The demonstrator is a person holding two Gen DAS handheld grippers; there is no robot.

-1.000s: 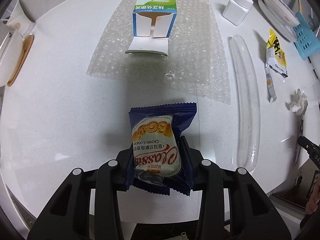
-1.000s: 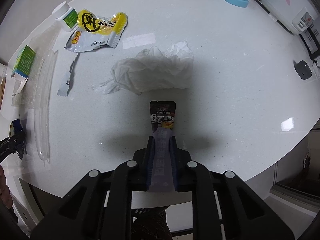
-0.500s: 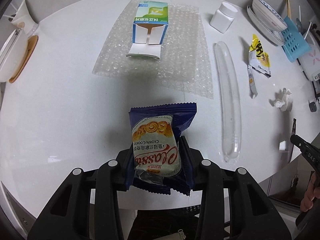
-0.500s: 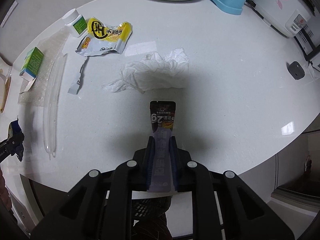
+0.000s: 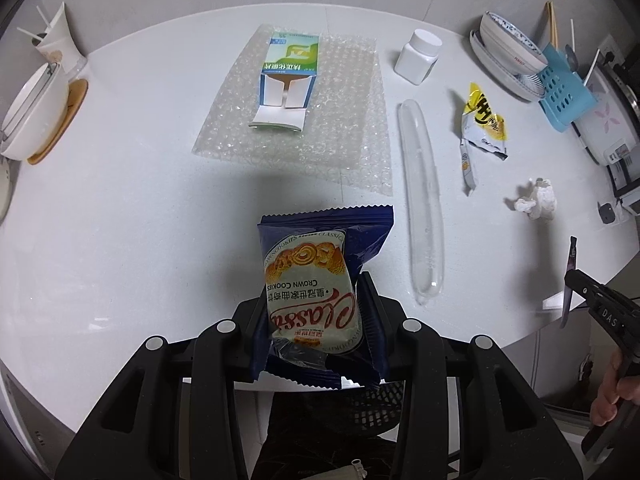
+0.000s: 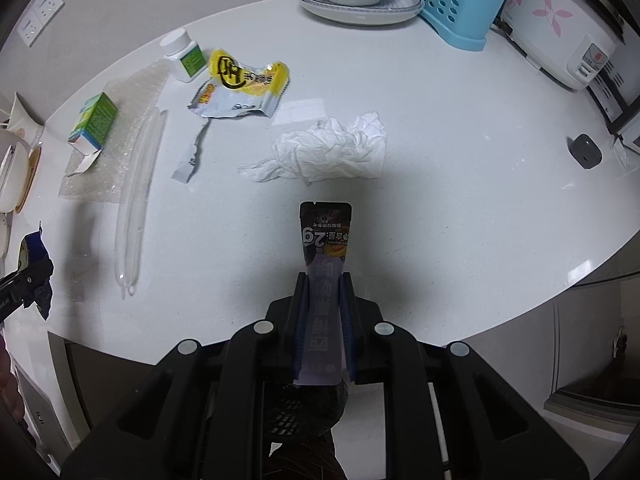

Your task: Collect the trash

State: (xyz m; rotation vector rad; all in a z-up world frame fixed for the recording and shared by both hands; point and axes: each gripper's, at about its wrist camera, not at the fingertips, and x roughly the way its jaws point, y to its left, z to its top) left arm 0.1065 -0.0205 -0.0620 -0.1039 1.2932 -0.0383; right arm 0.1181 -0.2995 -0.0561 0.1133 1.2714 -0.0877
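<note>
My left tool (image 5: 316,312) is clamped on a blue cookie packet (image 5: 318,280), gripped across its lower half so the serrated top stands free above the fingers; the packet is clear of the worktop (image 5: 140,220), which suits carrying it off rather than sliding it. My right tool (image 6: 323,312) is pressed together on a slim dark sachet (image 6: 325,248), held along its length with the printed end protruding forward, also off the surface.

Both tools point steeply down over the near edge of the worktop, with dark mesh visible beneath each; I judge this to be a bin, though I cannot confirm it.

Trash remaining on the worktop: a yellow wrapper (image 6: 240,88) with a torn strip (image 6: 190,156) beside it, a crumpled tissue (image 6: 328,152), a green-and-white carton (image 5: 288,76) lying on a bubble-wrap sheet (image 5: 344,120), and a long clear plastic sleeve (image 5: 420,220). A white bottle (image 5: 416,60) stands behind these; whether it counts as trash I cannot tell.
</note>
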